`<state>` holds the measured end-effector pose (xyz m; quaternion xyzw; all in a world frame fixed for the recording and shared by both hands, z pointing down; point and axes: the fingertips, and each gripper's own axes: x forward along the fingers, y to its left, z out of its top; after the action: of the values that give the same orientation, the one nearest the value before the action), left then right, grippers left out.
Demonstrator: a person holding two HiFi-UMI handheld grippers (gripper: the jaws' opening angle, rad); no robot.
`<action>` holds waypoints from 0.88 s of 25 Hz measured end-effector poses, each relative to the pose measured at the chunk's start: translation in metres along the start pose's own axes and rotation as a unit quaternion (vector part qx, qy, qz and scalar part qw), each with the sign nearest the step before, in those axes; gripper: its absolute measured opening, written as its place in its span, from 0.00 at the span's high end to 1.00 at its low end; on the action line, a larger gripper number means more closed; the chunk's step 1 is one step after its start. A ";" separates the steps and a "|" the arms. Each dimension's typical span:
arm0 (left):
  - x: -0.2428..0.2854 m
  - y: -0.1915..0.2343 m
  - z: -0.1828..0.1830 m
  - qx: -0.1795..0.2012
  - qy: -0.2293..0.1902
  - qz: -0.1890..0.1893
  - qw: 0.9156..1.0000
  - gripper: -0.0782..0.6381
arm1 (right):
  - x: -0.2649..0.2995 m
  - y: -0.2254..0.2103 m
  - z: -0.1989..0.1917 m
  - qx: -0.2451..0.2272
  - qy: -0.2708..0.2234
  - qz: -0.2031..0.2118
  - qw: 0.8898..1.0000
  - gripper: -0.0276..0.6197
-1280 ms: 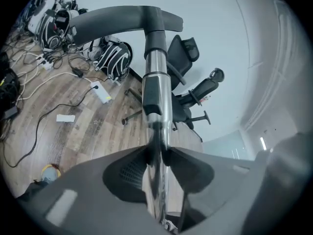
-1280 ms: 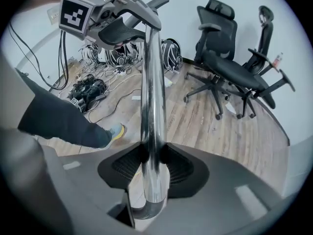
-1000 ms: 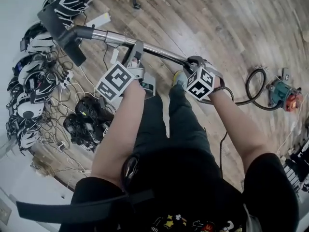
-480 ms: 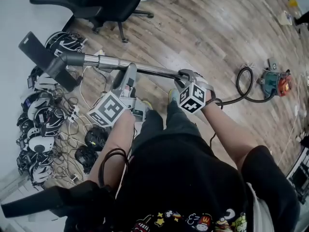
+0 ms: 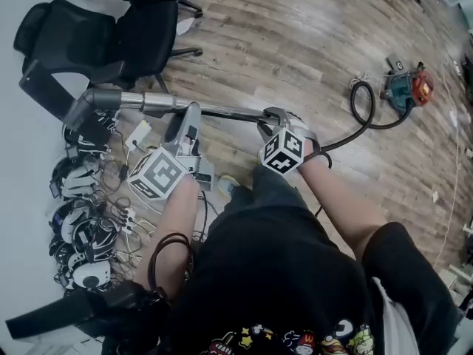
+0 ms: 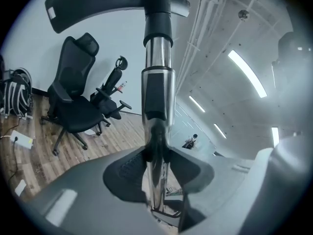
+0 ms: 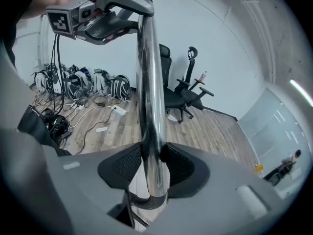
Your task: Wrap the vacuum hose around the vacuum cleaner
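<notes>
Firmly clamping the chrome wand [image 5: 229, 112] with left gripper [image 5: 192, 112] mid-tube and right gripper [image 5: 272, 117] by the hose [image 5: 340, 142] end.

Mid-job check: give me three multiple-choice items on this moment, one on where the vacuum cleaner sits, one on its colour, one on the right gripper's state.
1. Where is the vacuum cleaner?
A. on a chair seat
B. on the wooden floor, at the head view's upper right
C. on a shelf

2. What colour is its body?
A. teal with red
B. yellow
C. white

3. How is the right gripper?
A. open and empty
B. shut on a cloth
C. shut on the metal tube

Answers:
1 B: the head view shows it lying on the boards.
2 A: the housing is teal with a red end.
3 C: the right gripper view shows both jaws pressed against the tube.
</notes>
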<state>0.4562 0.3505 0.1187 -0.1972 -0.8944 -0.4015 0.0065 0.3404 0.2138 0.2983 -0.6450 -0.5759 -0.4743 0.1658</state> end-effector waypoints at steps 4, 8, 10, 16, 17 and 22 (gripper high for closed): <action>0.048 -0.028 -0.009 0.023 0.031 -0.031 0.999 0.68 | 0.002 -0.033 -0.024 0.043 0.006 -0.018 0.999 0.68; 0.089 -0.061 -0.018 0.048 0.048 -0.048 0.997 0.68 | -0.003 -0.069 -0.049 0.069 0.009 -0.029 0.997 0.68; 0.111 -0.077 -0.023 0.061 0.059 -0.057 0.995 0.68 | -0.004 -0.087 -0.060 0.086 0.007 -0.035 0.996 0.68; 0.176 -0.116 -0.040 0.104 0.091 -0.076 0.987 0.68 | 0.001 -0.131 -0.092 0.142 0.002 -0.041 0.989 0.67; 0.185 -0.124 -0.045 0.110 0.095 -0.079 0.986 0.68 | 0.001 -0.138 -0.100 0.151 0.001 -0.041 0.988 0.67; 0.232 -0.162 -0.070 0.139 0.106 -0.090 0.980 0.68 | 0.001 -0.178 -0.138 0.170 -0.007 -0.043 0.984 0.67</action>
<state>0.1739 0.2839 0.0899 -0.0691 -0.9497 -0.2910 0.0926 0.1220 0.1599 0.3080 -0.5850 -0.6767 -0.3714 0.2488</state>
